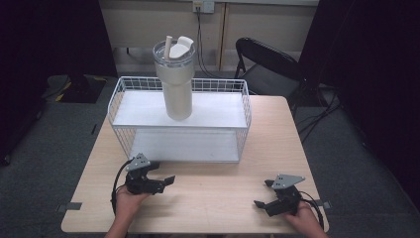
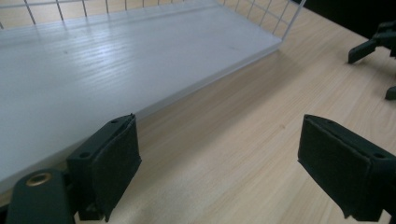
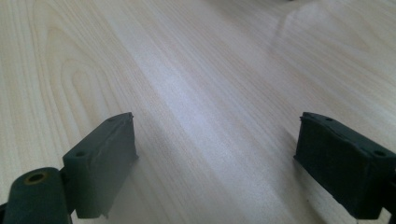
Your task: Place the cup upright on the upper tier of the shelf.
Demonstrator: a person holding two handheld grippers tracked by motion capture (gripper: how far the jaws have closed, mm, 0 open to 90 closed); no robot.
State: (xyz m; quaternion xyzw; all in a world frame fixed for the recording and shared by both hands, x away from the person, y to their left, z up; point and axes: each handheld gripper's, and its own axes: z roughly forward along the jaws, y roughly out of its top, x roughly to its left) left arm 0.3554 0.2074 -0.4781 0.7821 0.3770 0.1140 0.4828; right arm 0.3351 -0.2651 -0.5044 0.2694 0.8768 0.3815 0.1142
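High view: the tall cream lidded tumbler (image 1: pixel 177 79) stands upper centre on the white wire shelf rack (image 1: pixel 179 119); both grippers rest low, fingers wide open, empty. Left gripper view: the left gripper (image 2: pixel 219 158) (nearest the rack) should rise squarely toward the tumbler. Right gripper view: the right gripper (image 3: pixel 215 158) faces bare pale wooden counter (image 3: pixel 187 70).

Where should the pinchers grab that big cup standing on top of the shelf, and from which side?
Probably the narrow lower body of the tumbler, coming straight in from the front, the person's side. It stands upright on the top board of the wire shelf, and its wide lidded top looks too broad for the jaws. Both the left gripper and right gripper are open and empty.
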